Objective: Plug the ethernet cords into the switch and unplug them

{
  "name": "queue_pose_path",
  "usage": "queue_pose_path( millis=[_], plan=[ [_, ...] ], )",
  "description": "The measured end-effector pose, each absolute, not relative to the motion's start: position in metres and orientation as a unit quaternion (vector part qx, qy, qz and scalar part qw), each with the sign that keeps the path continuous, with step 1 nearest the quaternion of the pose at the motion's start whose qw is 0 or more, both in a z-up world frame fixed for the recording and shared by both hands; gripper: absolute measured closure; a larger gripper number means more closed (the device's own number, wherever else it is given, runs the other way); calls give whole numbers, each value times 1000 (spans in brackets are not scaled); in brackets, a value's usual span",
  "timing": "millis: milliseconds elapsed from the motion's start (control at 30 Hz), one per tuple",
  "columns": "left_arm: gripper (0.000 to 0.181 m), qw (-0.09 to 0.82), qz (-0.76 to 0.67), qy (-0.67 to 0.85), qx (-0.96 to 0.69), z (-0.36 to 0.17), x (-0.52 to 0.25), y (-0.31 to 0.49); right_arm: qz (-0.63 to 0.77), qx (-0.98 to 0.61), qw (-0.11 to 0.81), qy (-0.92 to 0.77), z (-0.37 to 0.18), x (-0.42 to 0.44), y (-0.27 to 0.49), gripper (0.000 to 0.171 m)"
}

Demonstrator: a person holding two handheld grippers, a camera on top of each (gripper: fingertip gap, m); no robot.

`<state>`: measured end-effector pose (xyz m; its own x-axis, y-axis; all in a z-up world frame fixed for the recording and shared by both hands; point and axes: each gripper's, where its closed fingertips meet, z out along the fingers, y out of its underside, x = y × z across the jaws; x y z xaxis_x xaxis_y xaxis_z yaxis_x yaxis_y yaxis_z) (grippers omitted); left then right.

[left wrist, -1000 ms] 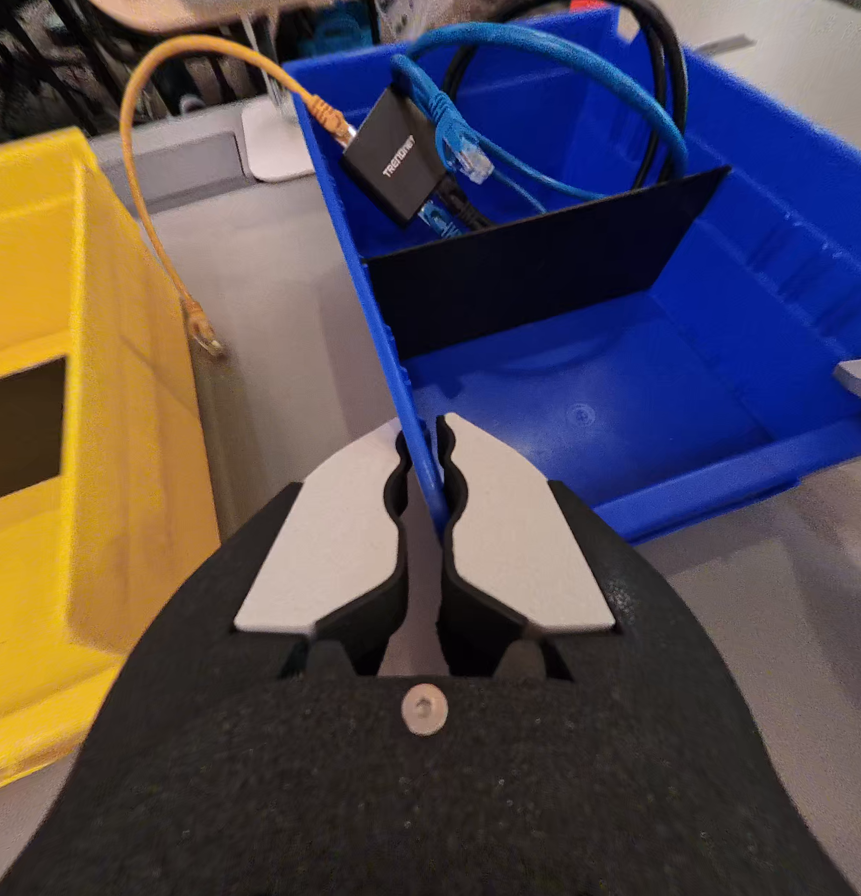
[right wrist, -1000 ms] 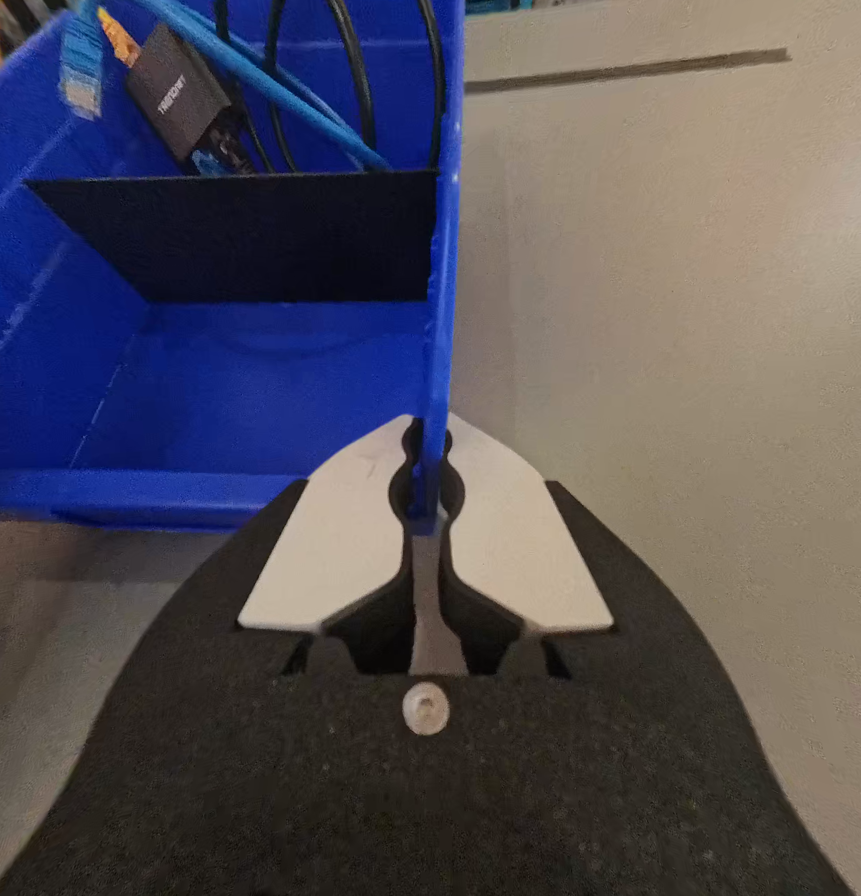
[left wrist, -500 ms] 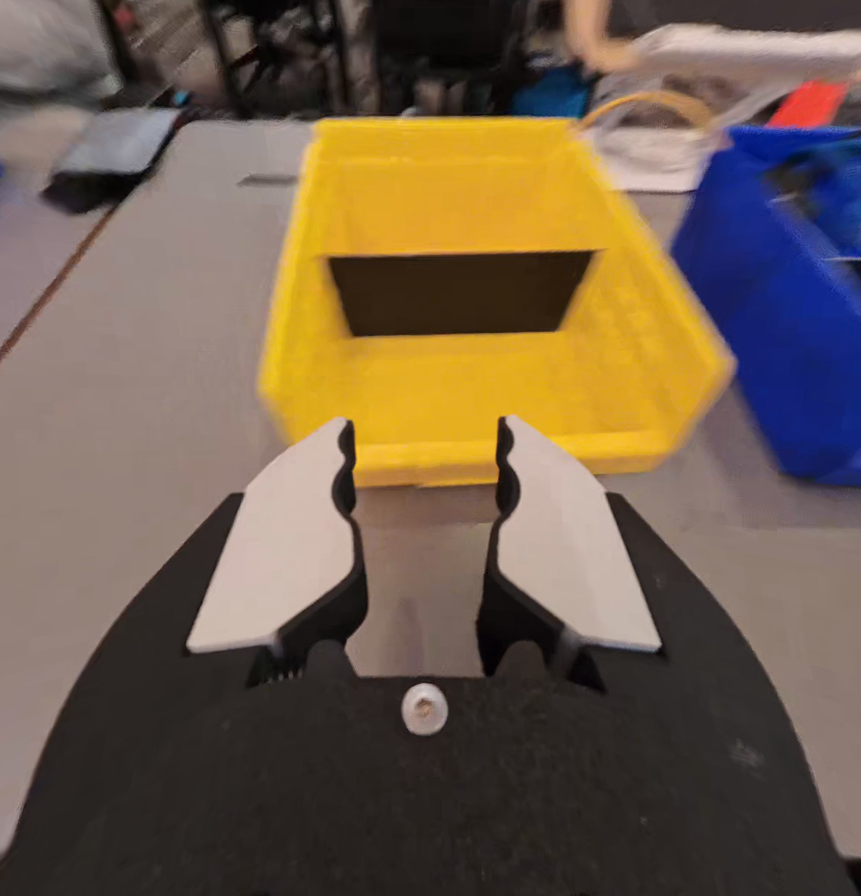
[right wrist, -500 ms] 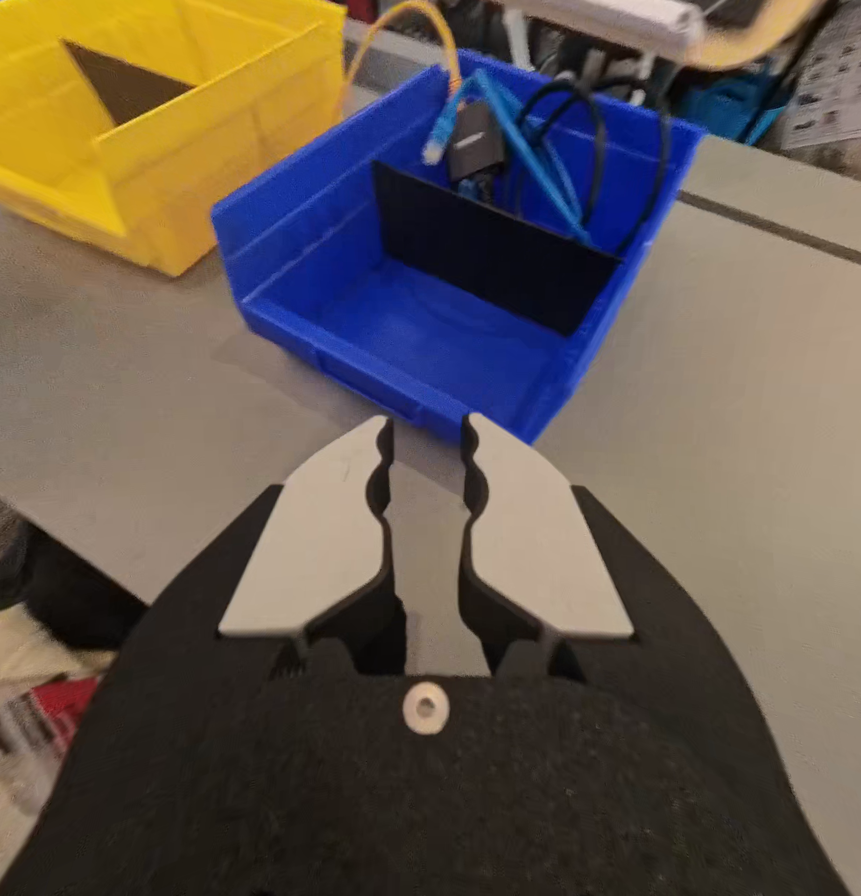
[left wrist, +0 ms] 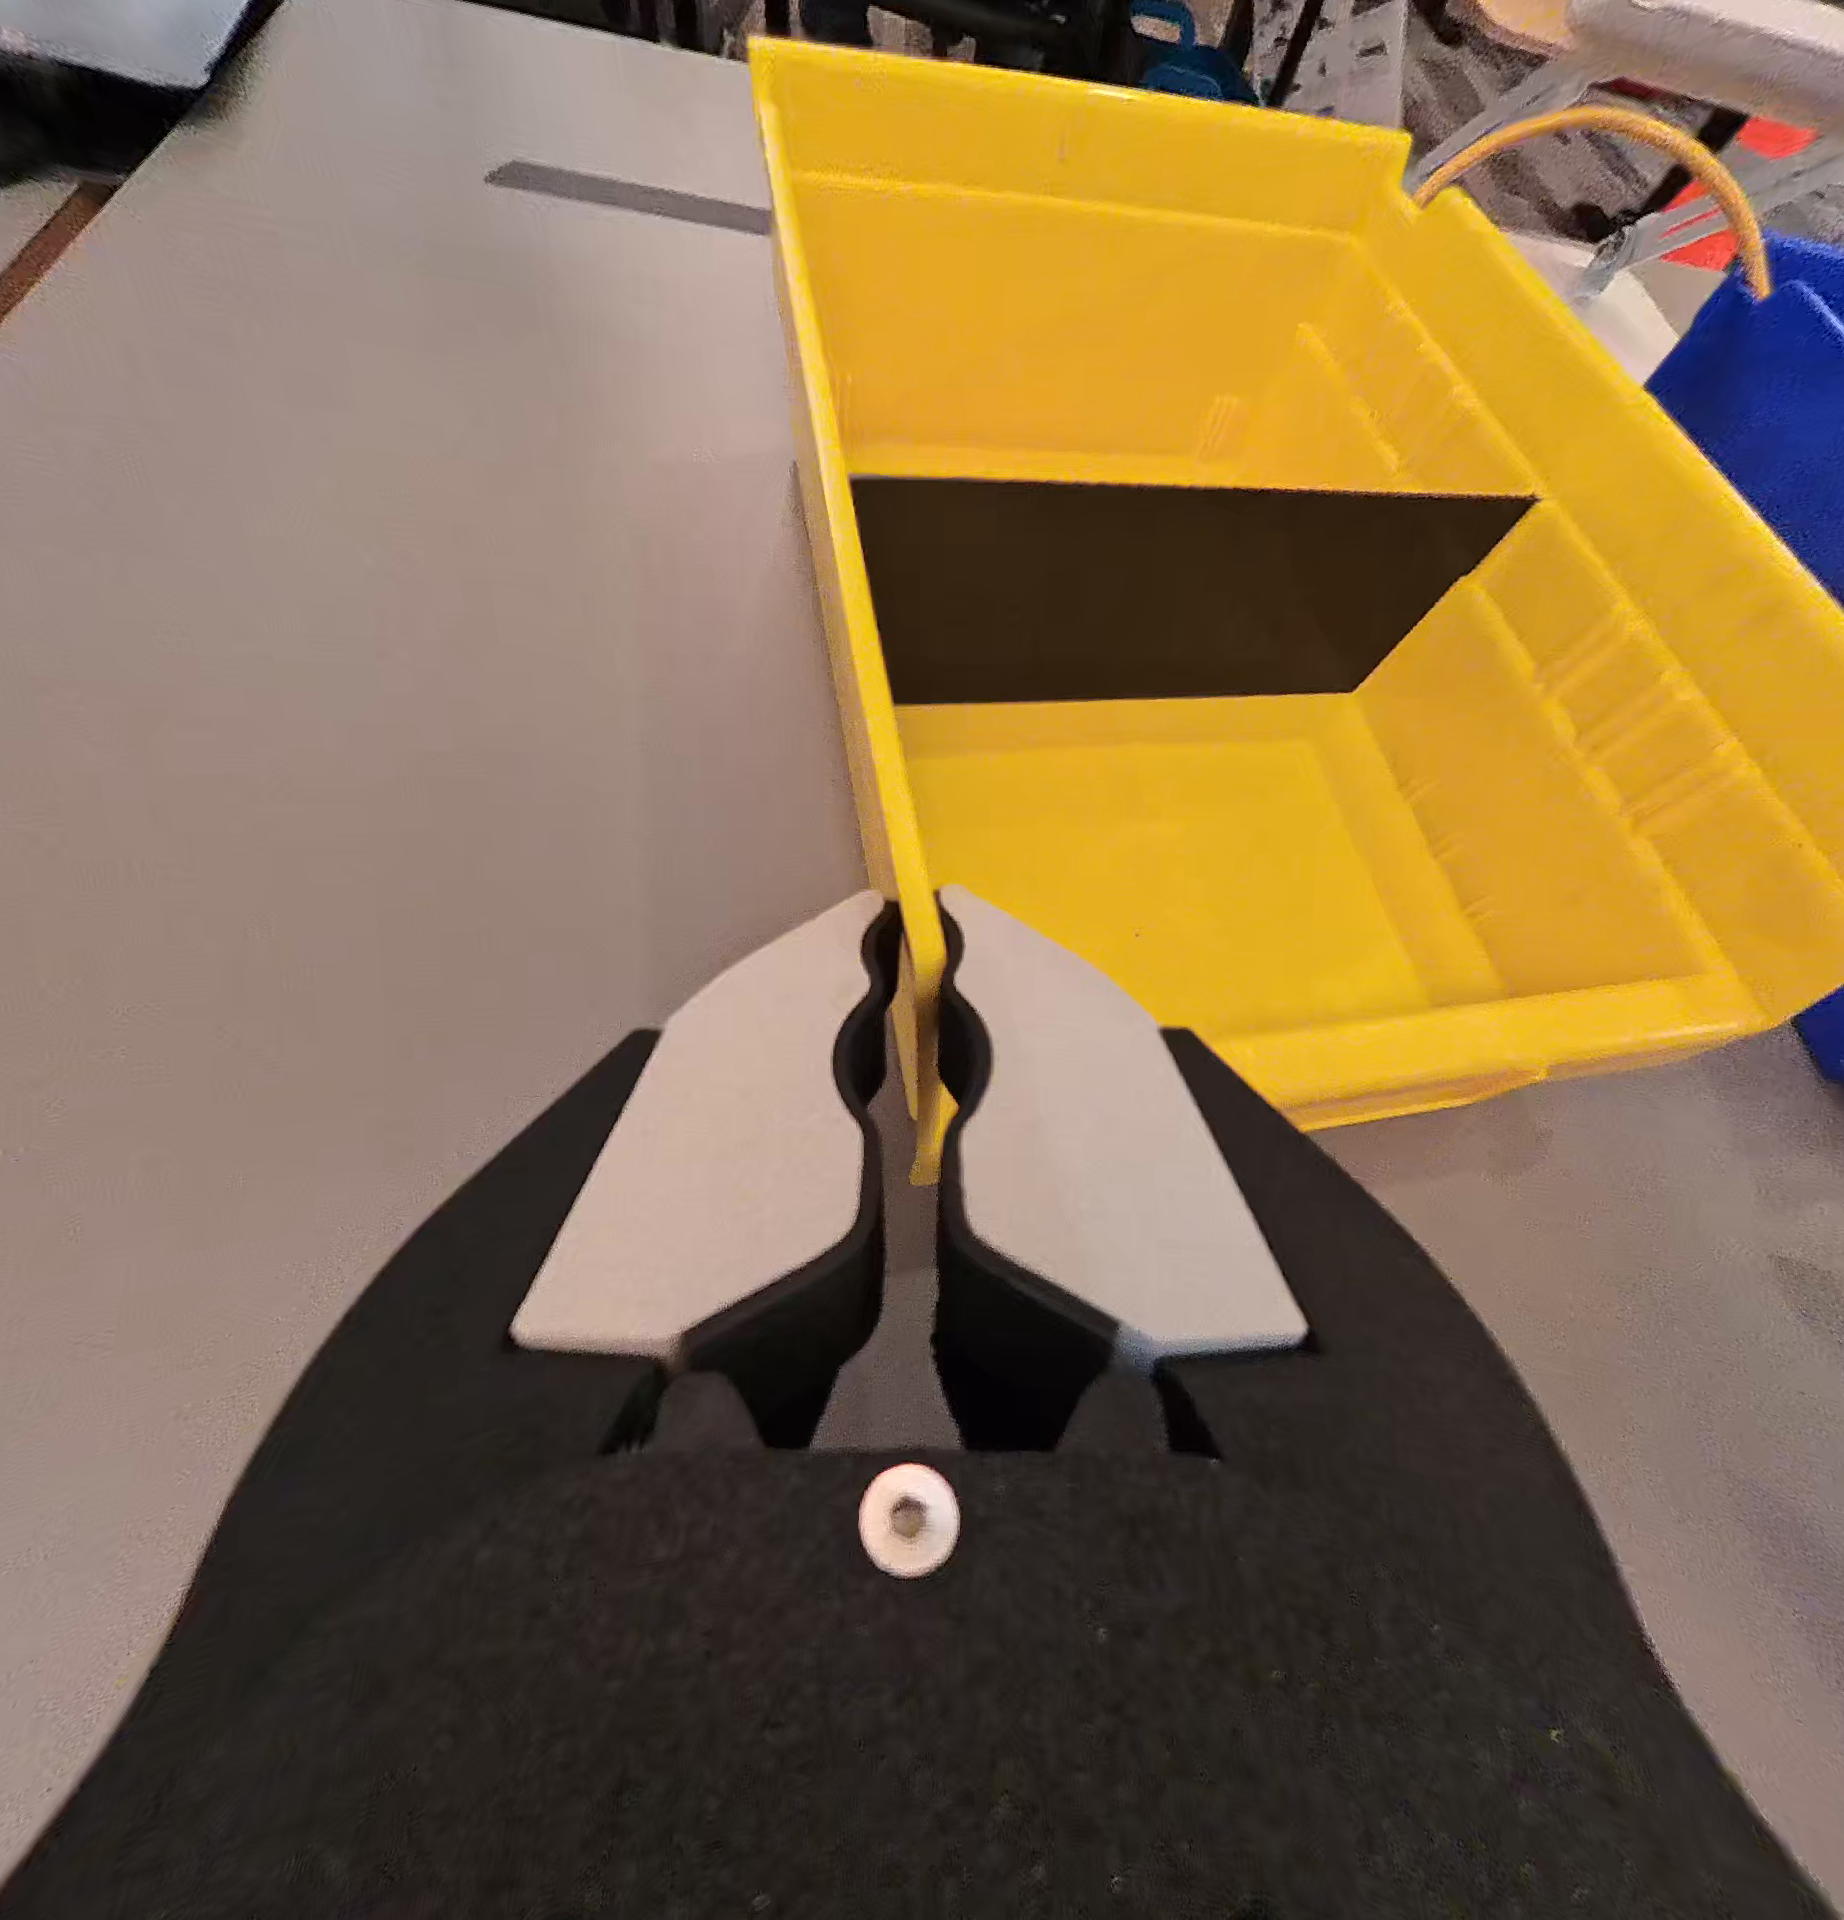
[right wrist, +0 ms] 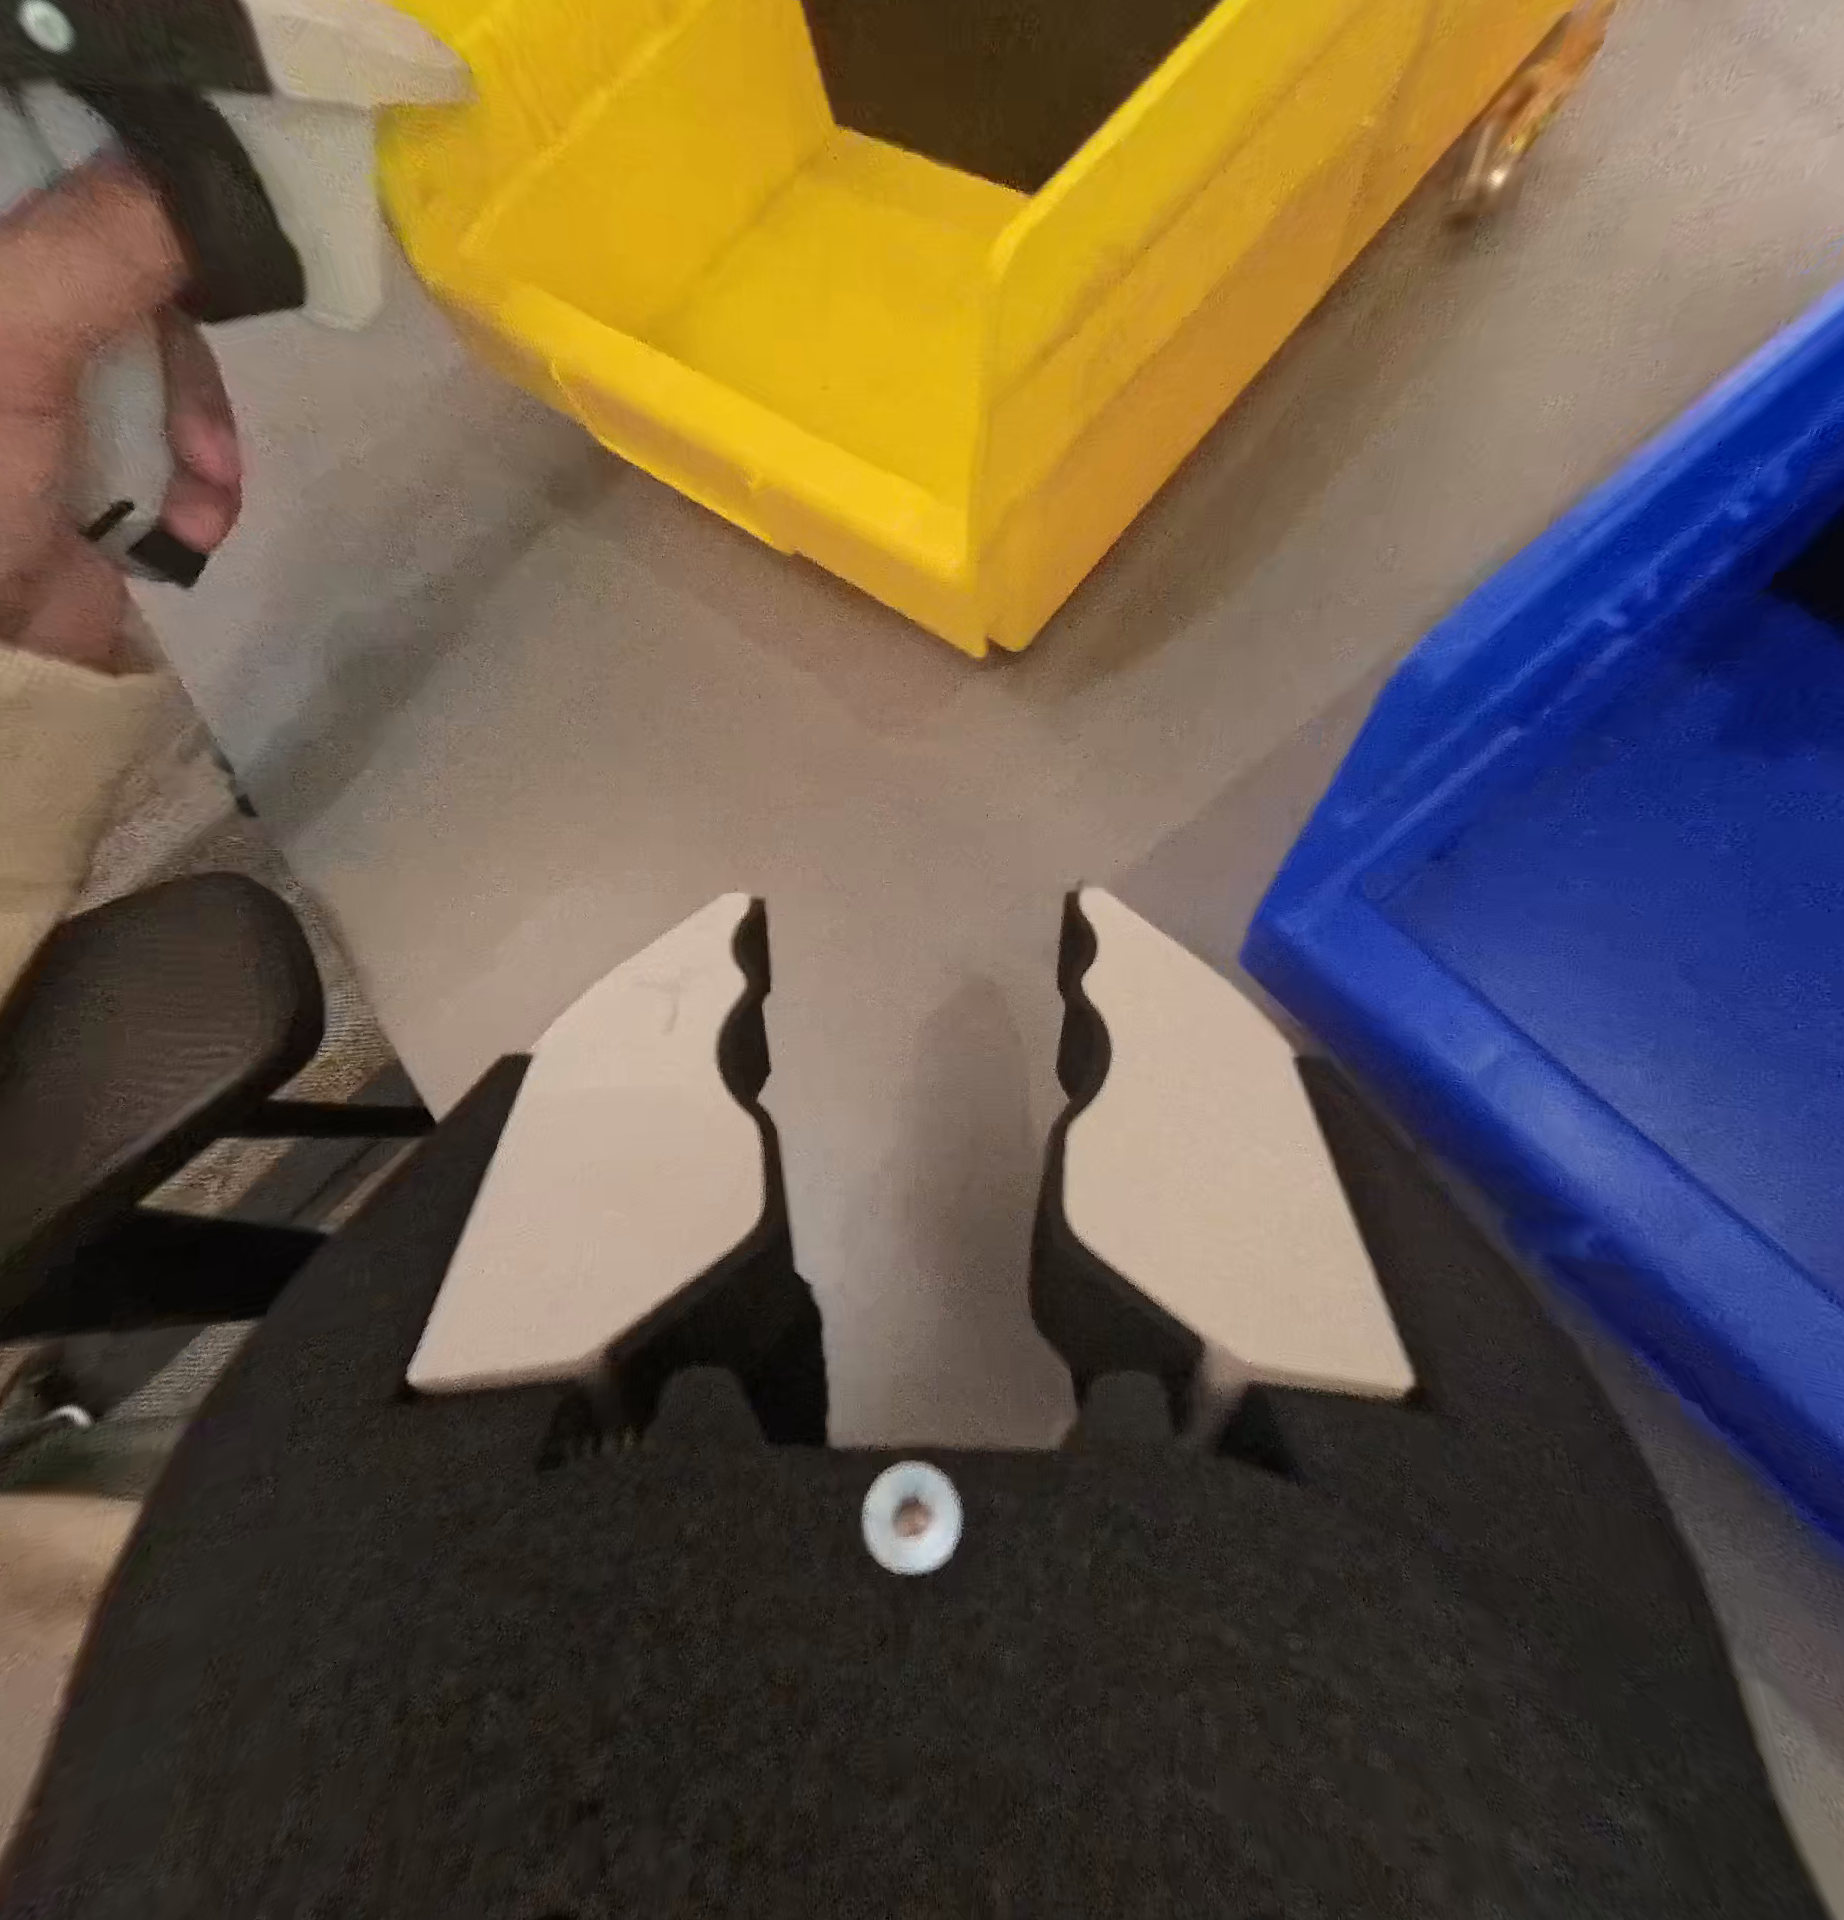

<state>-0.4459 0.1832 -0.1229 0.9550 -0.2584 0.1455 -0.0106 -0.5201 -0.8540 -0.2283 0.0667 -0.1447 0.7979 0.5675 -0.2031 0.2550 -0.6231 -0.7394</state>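
Note:
My left gripper [left wrist: 920, 935] is shut on the left side wall of the yellow bin [left wrist: 1188, 914], near the bin's front corner. The bin has a black divider [left wrist: 1136, 592] and nothing else shows inside it. My right gripper [right wrist: 913, 925] is open and empty above the grey table [right wrist: 793, 748], between the yellow bin [right wrist: 793, 343] and the blue bin [right wrist: 1583, 935]. An orange ethernet cord [left wrist: 1624, 145] arches behind the yellow bin toward the blue bin [left wrist: 1780, 416]. The switch is not in view.
In the right wrist view a person's hand [right wrist: 56, 395] holds the left gripper's handle at the upper left. A black chair arm [right wrist: 139, 1049] sits below the table's edge at the left. An orange cord end [right wrist: 1510, 156] lies on the table past the yellow bin. My right fingertips sit around 25 cm from my left ones.
Both grippers let go of the blue bin's side walls and opened. The left one swung to the yellow bin and closed on its left wall. The right one drew back and opened wider.

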Motion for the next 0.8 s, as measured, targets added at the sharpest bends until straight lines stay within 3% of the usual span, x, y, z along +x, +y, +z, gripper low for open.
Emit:
queue_pose_path(
  millis=[167,200,300,467,600,800],
  plan=[
    [177,491,-70,81,-864,-124,-448,129,225,-870,404,-174,-136,-252,89,116],
    [177,492,-66,75,-865,-124,-448,120,221,-866,415,-172,-133,-256,91,119],
    [176,486,-75,83,-867,-124,-442,99,167,-880,425,-131,-138,-252,101,155],
    [174,493,-69,105,-861,-117,-432,76,54,-885,437,-150,-144,-244,106,165],
    [172,516,-70,135,-843,-87,-424,70,86,-870,473,-113,-108,-238,109,167],
    [171,599,-53,175,-779,4,-374,69,44,-805,583,-98,-12,-186,97,169]
  ],
)
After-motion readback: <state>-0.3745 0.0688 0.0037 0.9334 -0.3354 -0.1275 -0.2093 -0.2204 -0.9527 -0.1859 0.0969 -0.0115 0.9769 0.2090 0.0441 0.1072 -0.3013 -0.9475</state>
